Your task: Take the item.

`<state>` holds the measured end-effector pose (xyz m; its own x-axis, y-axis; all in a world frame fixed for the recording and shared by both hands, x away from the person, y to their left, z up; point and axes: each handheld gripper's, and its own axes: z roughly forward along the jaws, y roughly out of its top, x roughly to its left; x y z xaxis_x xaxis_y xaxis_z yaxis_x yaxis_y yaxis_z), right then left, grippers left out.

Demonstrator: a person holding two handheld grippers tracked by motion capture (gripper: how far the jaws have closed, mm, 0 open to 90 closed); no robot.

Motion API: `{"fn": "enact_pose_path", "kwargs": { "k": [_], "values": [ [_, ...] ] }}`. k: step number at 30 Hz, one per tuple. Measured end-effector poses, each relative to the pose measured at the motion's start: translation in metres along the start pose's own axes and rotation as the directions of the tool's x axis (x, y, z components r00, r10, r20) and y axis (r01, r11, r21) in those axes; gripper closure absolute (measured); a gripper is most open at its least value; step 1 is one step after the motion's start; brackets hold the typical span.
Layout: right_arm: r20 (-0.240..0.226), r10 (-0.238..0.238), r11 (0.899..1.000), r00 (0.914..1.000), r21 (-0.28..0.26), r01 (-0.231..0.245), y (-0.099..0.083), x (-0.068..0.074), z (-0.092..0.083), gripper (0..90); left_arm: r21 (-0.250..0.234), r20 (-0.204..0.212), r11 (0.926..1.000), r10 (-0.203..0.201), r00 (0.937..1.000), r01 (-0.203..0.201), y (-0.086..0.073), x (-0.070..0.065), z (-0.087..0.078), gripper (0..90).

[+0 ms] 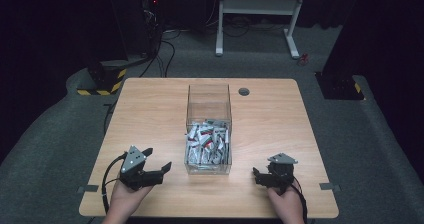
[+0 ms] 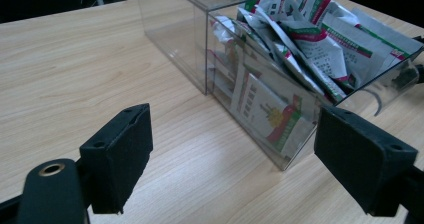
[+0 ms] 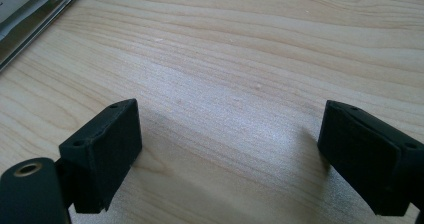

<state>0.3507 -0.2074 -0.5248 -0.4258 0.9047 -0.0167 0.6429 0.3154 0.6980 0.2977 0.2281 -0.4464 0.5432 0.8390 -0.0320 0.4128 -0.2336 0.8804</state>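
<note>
Grippers both idle, one each side of the clear box (image 1: 209, 129) — sensible start stance, since the box sits mid-table (image 1: 150, 104) and either hand can reach it.

Your left gripper (image 1: 150, 164) rests near the table's front-left, jaws wide apart, nothing between them. In the left gripper view they frame the box's near corner (image 2: 295, 154), so it looks aimed at the box from the side, not from above. You'll likely need to lift and come over the rim to get at anything inside.

Your right gripper (image 1: 267, 176) sits front-right, jaws also spread wide and empty. In the right gripper view they point down at bare wood (image 3: 240, 84), with the box edge (image 3: 30, 19) just at the top-left corner — well apart from the pads.

Box layout: two compartments, split by a clear wall. Far one looks empty. Near one is packed with sachets (image 1: 207, 144) — white with red and green print, stacked loosely at angles, some poking above the rim (image 2: 320, 39). Too jumbled for an exact count; a couple of dozen is my guess.

Counts: two grippers, one box, two compartments, one pile of sachets. One cable hole (image 1: 244, 91) in the table behind the box.
</note>
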Motion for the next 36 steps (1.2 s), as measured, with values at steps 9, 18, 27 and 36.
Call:
{"fn": "enact_pose_path", "kwargs": {
  "k": [9,18,27,36],
  "values": [
    [-0.001,0.000,1.000,1.0000,0.000,0.000,0.000,0.000,0.000,10.4,-0.012,0.020,0.9999,0.008,0.9998,-0.007,0.010,-0.009,0.004,16.5],
    [-0.001,0.000,1.000,1.0000,0.000,0.000,0.000,0.000,0.000,10.4,-0.015,0.035,0.9997,0.019,0.9992,-0.018,0.017,-0.016,0.010,16.6],
    [-0.004,-0.005,1.000,1.0000,0.000,0.005,0.000,0.000,0.000,10.4,-0.014,0.055,0.9995,0.028,0.9981,-0.027,0.022,-0.022,0.016,16.9],
    [-0.003,-0.005,1.000,1.0000,-0.002,0.005,0.000,0.000,0.000,10.4,-0.014,0.077,0.9994,0.033,0.9965,-0.032,0.029,-0.028,0.022,17.2]
  ]
}}
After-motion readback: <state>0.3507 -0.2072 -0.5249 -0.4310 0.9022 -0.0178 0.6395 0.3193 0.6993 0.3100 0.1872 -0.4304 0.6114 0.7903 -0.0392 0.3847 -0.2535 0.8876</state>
